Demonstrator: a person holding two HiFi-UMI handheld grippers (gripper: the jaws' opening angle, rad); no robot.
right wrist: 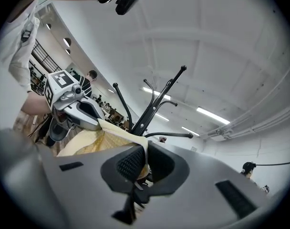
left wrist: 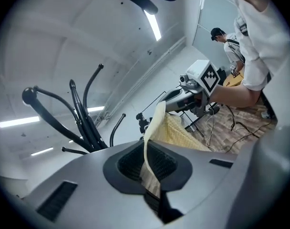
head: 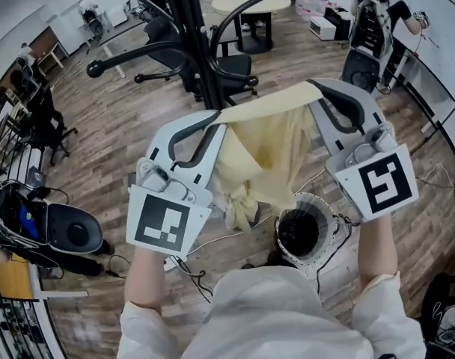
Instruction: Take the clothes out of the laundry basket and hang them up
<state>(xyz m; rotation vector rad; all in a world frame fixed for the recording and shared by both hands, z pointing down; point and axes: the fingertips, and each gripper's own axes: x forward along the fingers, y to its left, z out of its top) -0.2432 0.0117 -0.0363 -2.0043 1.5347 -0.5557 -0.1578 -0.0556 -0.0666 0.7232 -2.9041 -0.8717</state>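
A pale yellow garment [head: 263, 154] hangs stretched between my two grippers, held up above the laundry basket [head: 328, 214]. My left gripper [head: 218, 123] is shut on the garment's left top edge; its own view shows the yellow cloth [left wrist: 150, 142] pinched between the dark pads. My right gripper [head: 316, 93] is shut on the right top edge, and its view shows the cloth [right wrist: 144, 149] clamped in the jaws. The black clothes rack [head: 191, 36] with curved arms stands just beyond the garment, seen also as the rack [left wrist: 80, 116] in the left gripper view and the rack [right wrist: 152, 106] in the right gripper view.
The round mesh basket stands on the wood floor at my feet with dark items [head: 298, 230] inside. Office chairs [head: 231, 69] and a round table [head: 251, 4] stand behind the rack. A person [head: 377, 13] stands by a whiteboard at the far right. Cables lie on the floor.
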